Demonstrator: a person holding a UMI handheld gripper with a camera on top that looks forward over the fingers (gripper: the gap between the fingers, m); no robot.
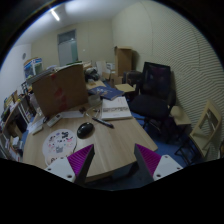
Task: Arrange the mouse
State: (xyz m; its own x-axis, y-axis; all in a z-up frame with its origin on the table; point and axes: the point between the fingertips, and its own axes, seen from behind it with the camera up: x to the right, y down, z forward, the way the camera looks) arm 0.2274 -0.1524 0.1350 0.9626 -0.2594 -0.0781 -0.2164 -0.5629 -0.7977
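A wide, rounded view of an office looks down along a handheld gripper toward a pale wooden desk with a smooth, matte top. The two fingers stand wide apart with nothing between them; each is a blocky white piece faced with a wedge-shaped magenta pad, one on the left finger and one on the right.

The mouse, a small, dark, rounded oval, lies on the desk just beyond the left finger, apart from both fingers. Just beside it, farther left, is a round white disc with a dark speckled pattern. Beyond the mouse, an open notebook with pale flat pages rests on the desk, and a thin dark pen-like stick lies in front of it.

A tall brown cardboard panel stands upright at the desk's far left side. To the right of the desk is a black office chair with a padded back. Slatted white blinds cover the right wall, and a long ceiling light glows overhead.
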